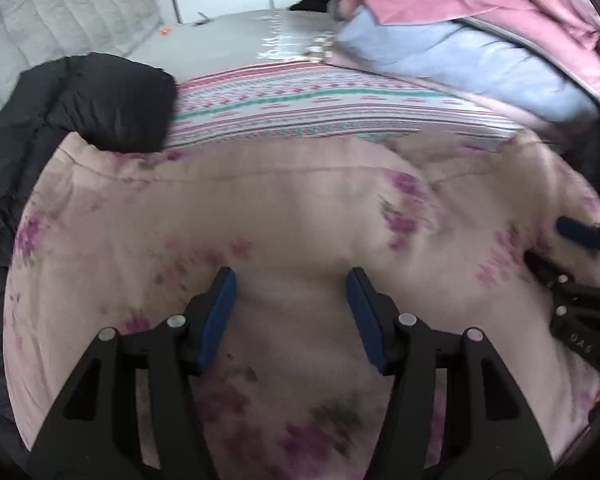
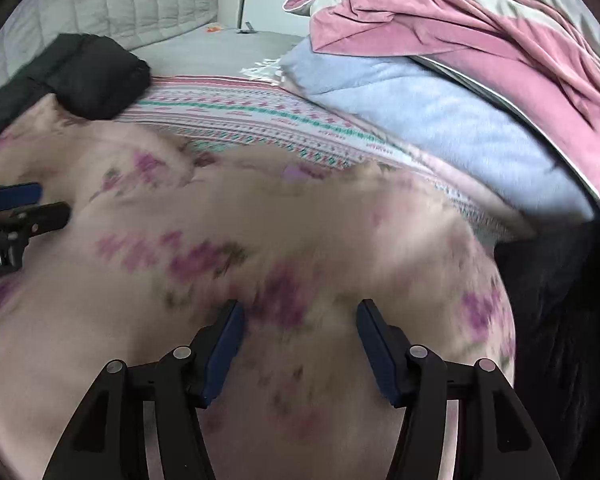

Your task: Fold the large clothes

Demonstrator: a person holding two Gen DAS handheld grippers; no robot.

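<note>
Both grippers, the left gripper [image 1: 291, 280] and the right gripper [image 2: 300, 312], hung with jaws apart and empty over the pale pink flowered fabric garment [image 1: 300, 208]; a black padded jacket [image 1: 112, 100] lay at its far corner.

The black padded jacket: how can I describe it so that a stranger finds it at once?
Start at the pale pink floral garment spread on the bed. At its far left corner, the black padded jacket lies bunched, overlapping the striped patterned sheet. It is the only dark, puffy item among pastel fabrics.
</note>
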